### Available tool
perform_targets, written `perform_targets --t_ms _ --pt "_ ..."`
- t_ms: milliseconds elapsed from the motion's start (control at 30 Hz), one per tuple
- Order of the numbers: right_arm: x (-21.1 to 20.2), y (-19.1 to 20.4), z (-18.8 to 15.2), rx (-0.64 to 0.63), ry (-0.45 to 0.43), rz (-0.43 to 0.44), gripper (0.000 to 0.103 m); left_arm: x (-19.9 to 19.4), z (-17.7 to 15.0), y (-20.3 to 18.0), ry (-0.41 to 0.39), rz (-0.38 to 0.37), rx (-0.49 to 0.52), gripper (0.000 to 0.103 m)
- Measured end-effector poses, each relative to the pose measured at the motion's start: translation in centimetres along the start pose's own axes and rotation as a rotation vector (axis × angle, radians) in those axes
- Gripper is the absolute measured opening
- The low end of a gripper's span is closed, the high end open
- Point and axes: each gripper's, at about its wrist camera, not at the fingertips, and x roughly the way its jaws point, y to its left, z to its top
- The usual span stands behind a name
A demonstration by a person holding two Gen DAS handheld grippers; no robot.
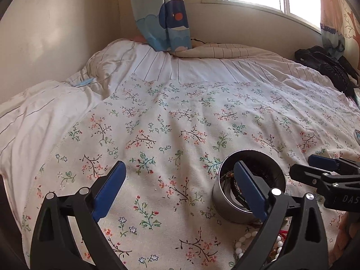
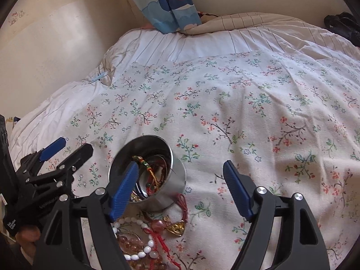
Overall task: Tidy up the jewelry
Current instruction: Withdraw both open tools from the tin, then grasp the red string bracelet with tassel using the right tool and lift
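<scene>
Floral bedspread [image 2: 225,112] holds jewelry tin [image 2: 175,180].

White capitals "DAS" stand on the black body of the right gripper [image 1: 324,168], cut off by the frame edge, to the right of the steel tin [image 1: 249,193]. In the right wrist view, to the left of that tin [image 2: 147,173], the left gripper [image 2: 67,148] carries a line of small white print along one black arm, too blurred to read, and lower on its handle a small white label whose first word may be "Data"; the rest is unclear.
</scene>
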Motion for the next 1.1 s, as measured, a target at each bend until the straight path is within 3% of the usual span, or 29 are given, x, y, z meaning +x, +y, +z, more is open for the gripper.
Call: perform_targets --t_ms 133,233,533,600,700,733,767,967,1100 --pt "-0.2 -1.3 -1.1 -0.001 0.062 -0.04 0.075 0.0 -0.6 1.0 0.029 -0.009 -0.043 0.093" --pt "-0.8 -1.7 -2.1 0.005 0.093 -0.006 0.075 -0.5 -1.2 1.1 0.04 -0.006 -0.038 0.093" --pt "-1.1 1.6 -6.5 -0.135 0.199 0.05 0.074 -1.5 -2.7 0.9 0.064 -0.002 -0.004 0.093" --pt "-0.5 2.2 -7.0 -0.16 0.221 0.055 0.068 -1.7 -3.1 0.8 0.072 -0.009 0.001 0.093" --pt "0.1 2.0 -7.3 -0.144 0.253 0.098 0.036 -2.1 -3.7 0.6 0.082 -0.012 0.018 0.093" --pt "0.0 1.9 -7.4 -0.133 0.255 0.11 0.018 -2.2 -4.0 0.5 0.085 -0.013 0.024 0.093" --pt "-0.5 1.7 -7.4 -0.117 0.246 0.122 0.013 -2.4 -4.2 0.4 0.089 -0.014 0.03 0.093" --pt "-4.1 0.0 -8.4 -0.028 0.167 0.15 0.011 -2.7 -5.0 -0.3 0.111 -0.044 0.067 0.093" --pt "-5.7 -1.4 -8.5 0.027 0.119 0.098 0.011 -2.5 -5.7 -2.0 0.149 -0.139 0.135 0.093"
